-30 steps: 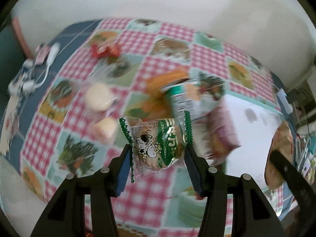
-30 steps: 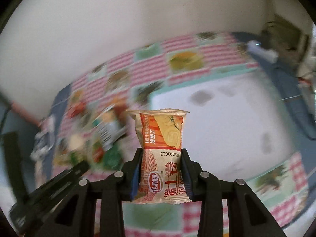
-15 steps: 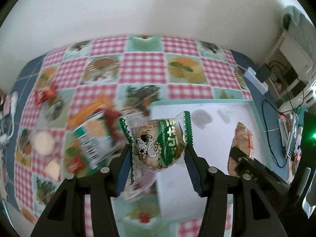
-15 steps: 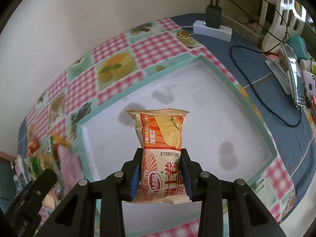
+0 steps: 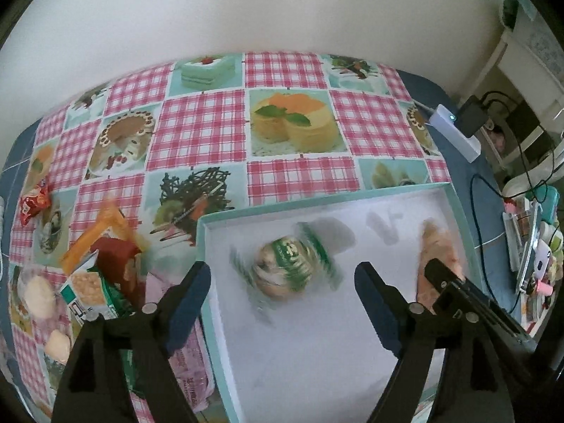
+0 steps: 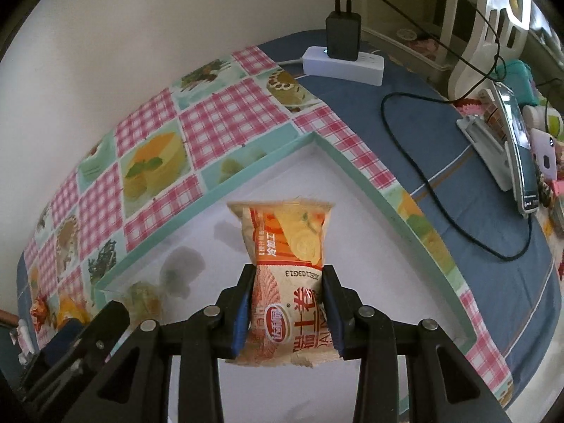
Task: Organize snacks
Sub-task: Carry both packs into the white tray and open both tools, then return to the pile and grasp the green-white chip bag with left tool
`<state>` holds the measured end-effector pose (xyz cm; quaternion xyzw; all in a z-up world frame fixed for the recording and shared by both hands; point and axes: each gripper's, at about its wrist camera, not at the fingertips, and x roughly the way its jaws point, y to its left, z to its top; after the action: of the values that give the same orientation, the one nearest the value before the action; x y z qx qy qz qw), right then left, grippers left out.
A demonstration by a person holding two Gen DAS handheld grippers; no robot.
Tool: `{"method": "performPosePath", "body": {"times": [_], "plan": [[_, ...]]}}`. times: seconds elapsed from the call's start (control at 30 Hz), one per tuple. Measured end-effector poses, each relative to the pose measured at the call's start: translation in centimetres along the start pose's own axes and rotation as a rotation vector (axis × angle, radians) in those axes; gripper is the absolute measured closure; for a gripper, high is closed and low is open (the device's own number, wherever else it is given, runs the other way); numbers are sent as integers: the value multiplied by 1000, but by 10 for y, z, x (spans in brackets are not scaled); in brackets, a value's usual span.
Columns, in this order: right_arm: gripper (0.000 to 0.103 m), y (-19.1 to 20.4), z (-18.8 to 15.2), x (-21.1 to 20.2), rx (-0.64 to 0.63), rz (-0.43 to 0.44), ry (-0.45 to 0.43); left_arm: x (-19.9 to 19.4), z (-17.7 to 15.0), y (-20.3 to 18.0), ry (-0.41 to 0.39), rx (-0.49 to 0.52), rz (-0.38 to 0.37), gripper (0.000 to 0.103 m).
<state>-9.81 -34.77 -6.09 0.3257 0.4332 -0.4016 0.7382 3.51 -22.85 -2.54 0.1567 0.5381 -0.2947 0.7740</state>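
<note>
Trouble is looming over the teal-rimmed box: left gripper is gaping above the blurred green packet, right gripper is clamping an orange packet that risks landing on it

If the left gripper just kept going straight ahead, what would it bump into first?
Probably the green snack packet, blurred between and beyond the open left gripper fingers. Behind it is the white floor of the teal box. Depth is unclear, so it may reach the floor beside the packet.
</note>
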Motion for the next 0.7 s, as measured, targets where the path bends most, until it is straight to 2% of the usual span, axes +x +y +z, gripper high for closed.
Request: {"method": "performPosePath", "body": {"times": [0.1,0.17,0.33,0.63,0.7], "plan": [[56,0,-1,-2,-2,5,11,-6,-1,6,2,-14,6,18],[41,2,-3,-7,-14,-6,10,-13,-3,13,0,-31,12,17],[33,8,-10,-22,-45,-5,2,-31,-15,44,-7,-81,96,17],[28,29,-40,-54,-104,31,-13,-54,-48,129,-25,-257,247,16],[26,39,-48,-62,-128,58,-23,-54,-61,146,-14,-302,252,7]]}}
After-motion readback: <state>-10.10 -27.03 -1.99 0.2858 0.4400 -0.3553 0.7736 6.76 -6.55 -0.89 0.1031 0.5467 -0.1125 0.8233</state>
